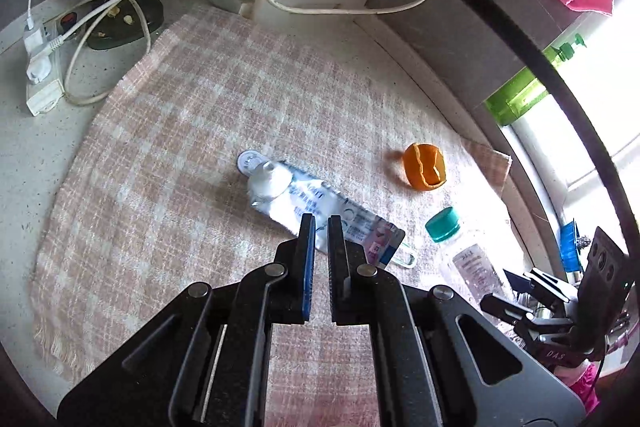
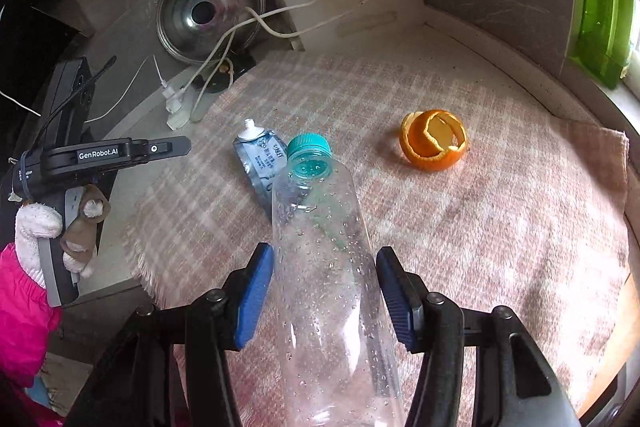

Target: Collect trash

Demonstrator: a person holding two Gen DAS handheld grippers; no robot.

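I am clamping the clear bottle in my right hand-held gripper, above the checked cloth. My left hand-held gripper is hovering nearly closed and empty over the squeezed tube, with the orange peel lying near the cloth's far edge.

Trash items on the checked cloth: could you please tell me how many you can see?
3. The clear bottle sits between the right hand-held gripper's pads; the squeezed tube lies mid-cloth; the orange peel sits toward the window. Others may be hidden.
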